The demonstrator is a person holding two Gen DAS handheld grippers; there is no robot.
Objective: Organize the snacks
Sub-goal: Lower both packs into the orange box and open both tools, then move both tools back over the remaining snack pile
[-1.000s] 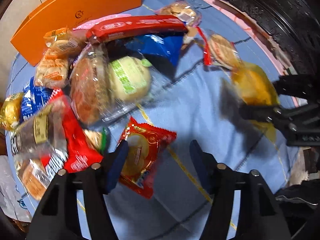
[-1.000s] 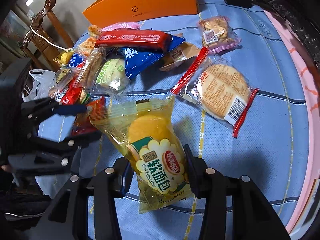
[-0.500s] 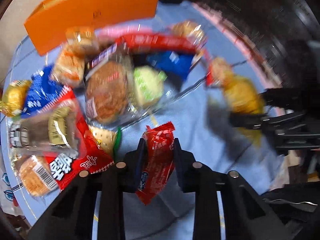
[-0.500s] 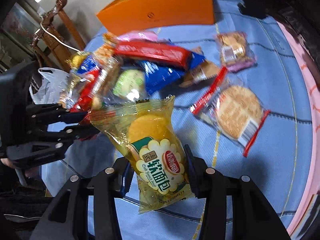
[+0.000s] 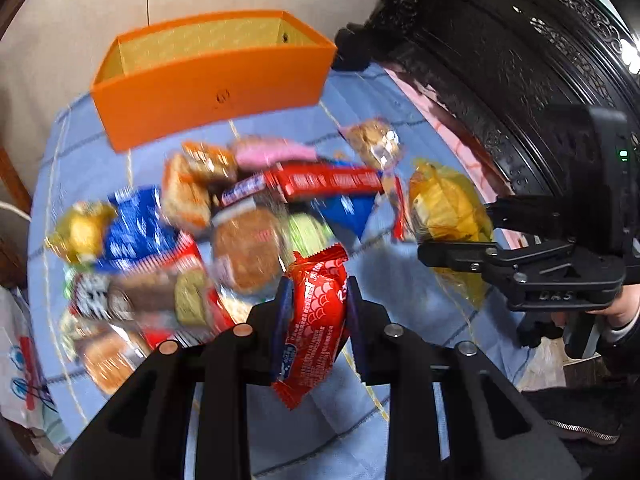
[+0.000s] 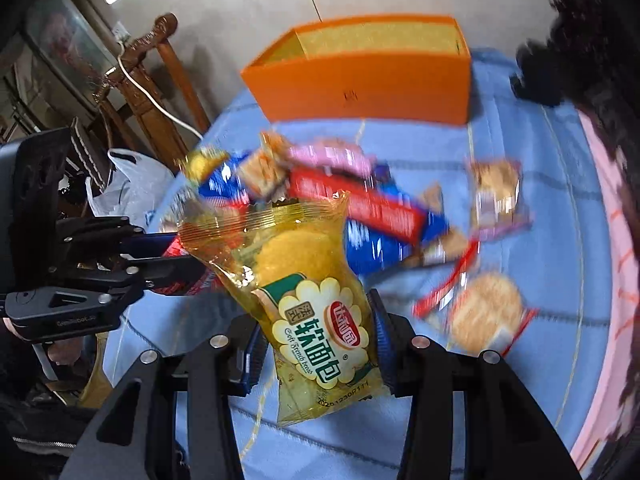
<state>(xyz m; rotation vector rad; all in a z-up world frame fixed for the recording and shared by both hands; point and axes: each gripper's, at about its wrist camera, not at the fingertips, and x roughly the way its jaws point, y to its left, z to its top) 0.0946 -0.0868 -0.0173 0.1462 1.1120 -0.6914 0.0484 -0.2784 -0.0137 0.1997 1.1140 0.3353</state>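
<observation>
My left gripper (image 5: 316, 296) is shut on a red snack packet (image 5: 316, 312), lifted above the blue cloth. My right gripper (image 6: 316, 320) is shut on a yellow soft-bread bag (image 6: 304, 280), also held in the air; the same yellow bag (image 5: 444, 208) and right gripper (image 5: 452, 240) show at the right of the left wrist view. The left gripper (image 6: 176, 256) appears at the left of the right wrist view. An open orange box (image 5: 212, 84) stands at the far side of the table, empty inside as far as I see; it shows again as the orange box (image 6: 360, 76).
A heap of wrapped snacks (image 5: 224, 216) lies on the blue checked cloth (image 5: 400, 400) between me and the box. A round cracker pack (image 6: 484, 312) lies apart at the right. A dark carved chair (image 5: 520, 60) edges the table's right; a wooden chair (image 6: 152, 80) and plastic bag (image 6: 128, 176) stand left.
The left gripper shut on the red packet and lifted it off the cloth. Both grippers rose with their packets, and the orange box's open top came into view.
</observation>
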